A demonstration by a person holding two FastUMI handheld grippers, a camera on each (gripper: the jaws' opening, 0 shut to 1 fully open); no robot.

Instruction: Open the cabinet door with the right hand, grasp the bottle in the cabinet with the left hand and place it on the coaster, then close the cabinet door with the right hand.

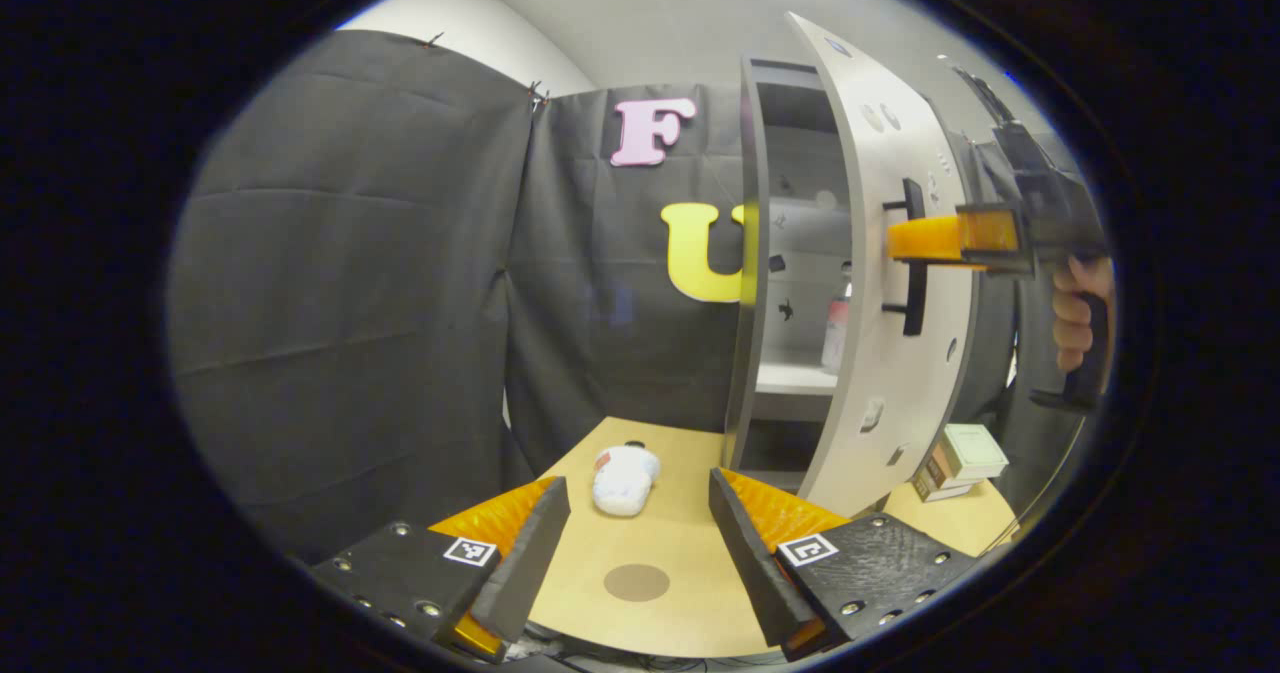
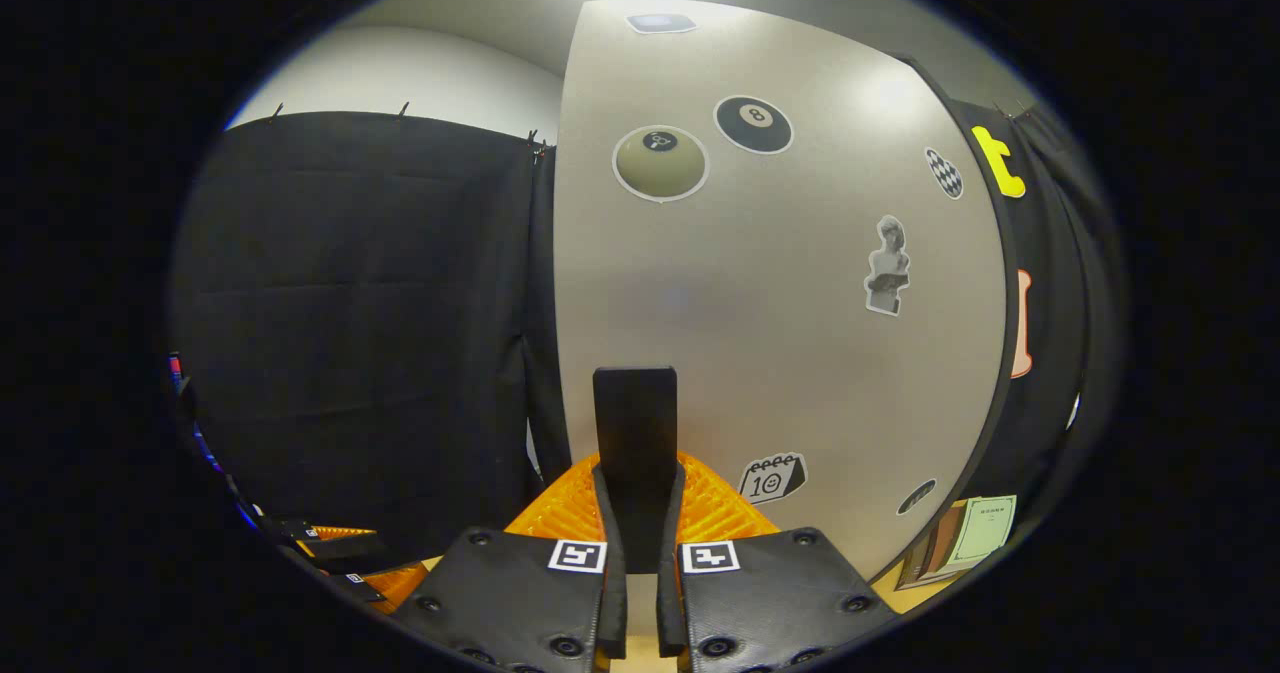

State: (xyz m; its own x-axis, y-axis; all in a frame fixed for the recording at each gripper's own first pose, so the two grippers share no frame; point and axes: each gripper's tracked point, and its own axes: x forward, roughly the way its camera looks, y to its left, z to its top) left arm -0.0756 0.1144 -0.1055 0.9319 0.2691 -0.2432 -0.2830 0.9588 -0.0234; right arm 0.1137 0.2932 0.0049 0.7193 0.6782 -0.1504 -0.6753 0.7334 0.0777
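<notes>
**Door swung open, bottle waiting on the shelf**

The right gripper (image 2: 640, 553) was clamped on the black bar handle (image 2: 634, 443) of the pale grey cabinet door (image 2: 780, 293), both fingers pressed against the bar's sides. In the left gripper view the same gripper (image 1: 925, 238) appeared at the door's outer face, a hand wrapped round its grip, and the door (image 1: 880, 283) stood well ajar from the grey cabinet frame (image 1: 748, 253). The opening step looked nearly or fully done.

The small clear bottle with a reddish cap (image 1: 836, 328) stood upright on the cabinet's pale shelf (image 1: 795, 378), partly screened by the door's edge. The left gripper (image 1: 640, 538) hovered over the table with its fingers spread wide and nothing between them. The round brown coaster (image 1: 637, 582) lay flat on the table between those fingers in the view, bare.

By my judgement the next move fell to the left gripper: reach up and in through the gap beside the door, close on the bottle's body, and bring it down to the coaster. The gap looked narrow, so the door might need holding wide.

The light wooden table (image 1: 680, 513) also carried a crumpled white bag-like object (image 1: 624, 480) beyond the coaster and a small stack of books (image 1: 960, 461) near the door's foot. Black cloth hung behind.
</notes>
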